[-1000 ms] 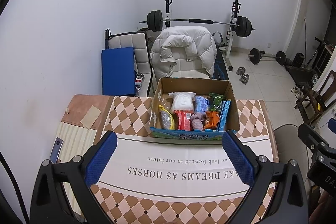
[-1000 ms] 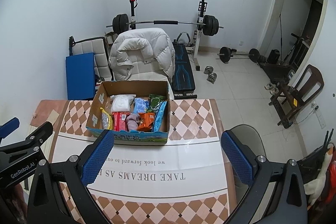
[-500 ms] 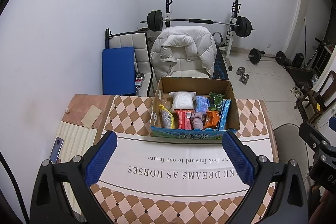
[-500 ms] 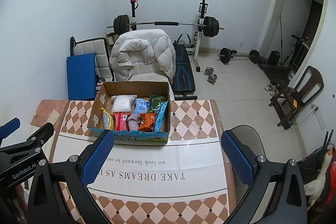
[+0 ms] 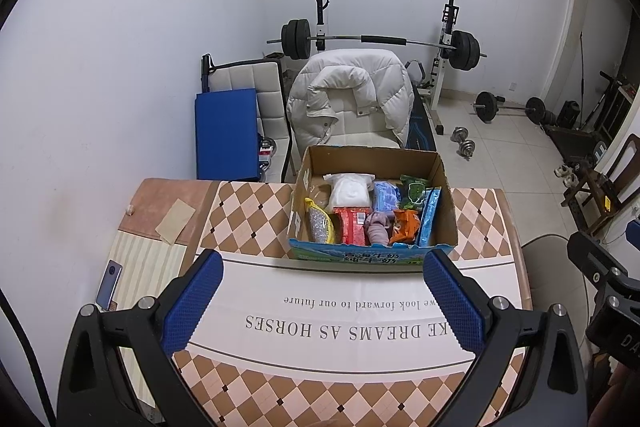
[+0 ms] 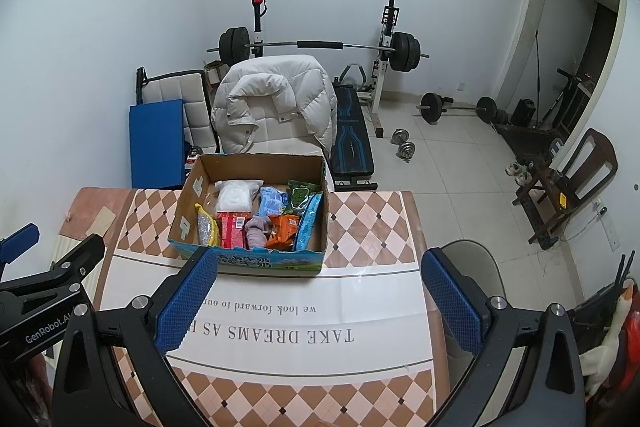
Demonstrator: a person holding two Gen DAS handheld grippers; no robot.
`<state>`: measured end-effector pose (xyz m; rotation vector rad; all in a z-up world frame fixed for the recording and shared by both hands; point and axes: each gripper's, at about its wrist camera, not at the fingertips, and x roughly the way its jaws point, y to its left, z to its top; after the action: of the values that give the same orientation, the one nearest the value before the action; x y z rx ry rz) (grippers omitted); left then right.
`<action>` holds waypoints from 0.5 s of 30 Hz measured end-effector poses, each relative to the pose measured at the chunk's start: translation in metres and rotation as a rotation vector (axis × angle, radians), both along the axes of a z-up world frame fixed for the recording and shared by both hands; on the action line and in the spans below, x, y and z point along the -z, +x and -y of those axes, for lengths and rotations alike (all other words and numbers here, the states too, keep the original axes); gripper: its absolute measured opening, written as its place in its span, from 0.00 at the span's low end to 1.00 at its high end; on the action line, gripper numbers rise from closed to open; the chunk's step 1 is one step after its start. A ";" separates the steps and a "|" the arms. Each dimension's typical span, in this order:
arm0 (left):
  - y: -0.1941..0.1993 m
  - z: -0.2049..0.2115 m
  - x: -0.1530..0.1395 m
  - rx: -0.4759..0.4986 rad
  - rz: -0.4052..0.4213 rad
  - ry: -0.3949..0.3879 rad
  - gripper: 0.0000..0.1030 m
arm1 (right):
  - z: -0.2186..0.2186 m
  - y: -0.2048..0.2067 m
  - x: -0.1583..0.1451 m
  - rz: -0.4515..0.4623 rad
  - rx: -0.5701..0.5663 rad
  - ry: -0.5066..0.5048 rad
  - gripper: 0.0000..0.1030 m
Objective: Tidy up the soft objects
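An open cardboard box stands at the far side of the table. It holds several soft packets: a white bag, a red packet, a purple cloth, an orange packet, blue and green packets. My left gripper is open and empty, held above the table in front of the box. My right gripper is open and empty, to the right of the left one, also short of the box.
The table has a checkered cloth with a white printed band. A phone lies at its left edge. A chair with a white jacket, a blue mat and a barbell rack stand behind.
Both grippers have drifted very slightly; the box sits a little lower in the right wrist view. Nothing was grasped or released.
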<state>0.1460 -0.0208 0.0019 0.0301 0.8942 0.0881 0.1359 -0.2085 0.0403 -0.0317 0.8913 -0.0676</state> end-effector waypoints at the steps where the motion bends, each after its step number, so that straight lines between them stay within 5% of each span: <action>1: 0.000 0.000 0.000 -0.001 0.001 0.001 1.00 | 0.000 0.000 0.000 0.000 0.000 0.001 1.00; 15: -0.005 0.000 -0.003 0.000 0.003 -0.002 1.00 | -0.003 -0.001 -0.001 0.004 -0.001 0.001 1.00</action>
<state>0.1408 -0.0211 0.0046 0.0275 0.8918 0.0874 0.1350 -0.2059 0.0410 -0.0308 0.8877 -0.0659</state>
